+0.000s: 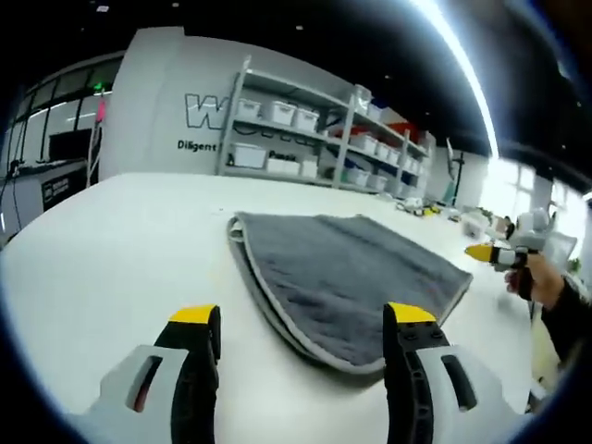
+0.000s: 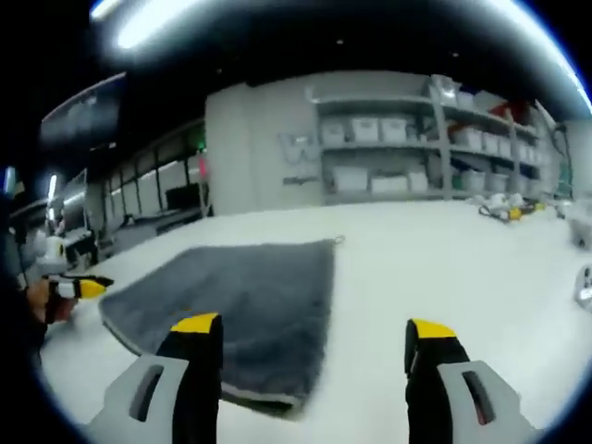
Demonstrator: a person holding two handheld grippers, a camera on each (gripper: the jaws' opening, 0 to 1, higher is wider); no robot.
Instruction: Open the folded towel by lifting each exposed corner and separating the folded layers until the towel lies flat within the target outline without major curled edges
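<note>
Left gripper [image 1: 302,319], right gripper [image 2: 314,328] spread wide, empty, above grey towel [image 1: 356,277].

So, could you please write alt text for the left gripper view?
A folded grey towel lies on a white table, just beyond the open left gripper. The right gripper is held at the far right, with storage shelves behind.
</note>
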